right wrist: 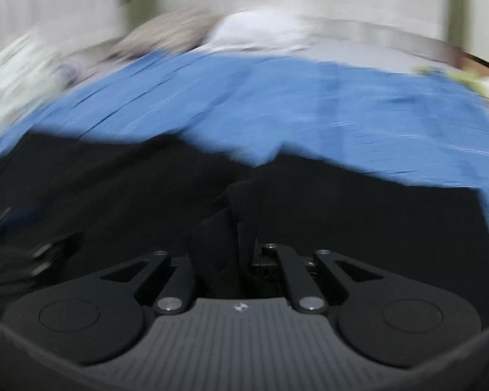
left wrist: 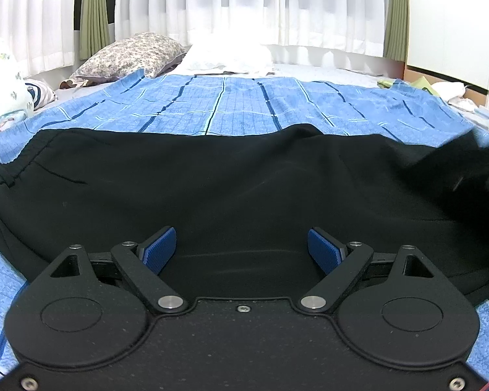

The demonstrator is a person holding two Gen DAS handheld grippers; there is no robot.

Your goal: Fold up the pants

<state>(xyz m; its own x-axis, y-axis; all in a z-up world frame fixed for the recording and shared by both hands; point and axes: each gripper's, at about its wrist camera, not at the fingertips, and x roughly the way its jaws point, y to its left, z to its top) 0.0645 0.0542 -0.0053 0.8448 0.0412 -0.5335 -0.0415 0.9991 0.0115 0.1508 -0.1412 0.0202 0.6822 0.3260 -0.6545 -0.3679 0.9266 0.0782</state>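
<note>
I see a big bed covered with a blue checked blanket. White curtains hang behind it. The black pants lie flat across the near part of the blanket, with the stretchy waist on the left side in my left view. A flowery pillow and a white pillow sit at the far end of the bed. My left gripper is just above the pants, with its tongs wide apart and nothing between the blue pads. My right view is very blurry. There my right gripper has its tongs squeezed tight on a bunch of the black pants cloth, which sticks up between them.
</note>
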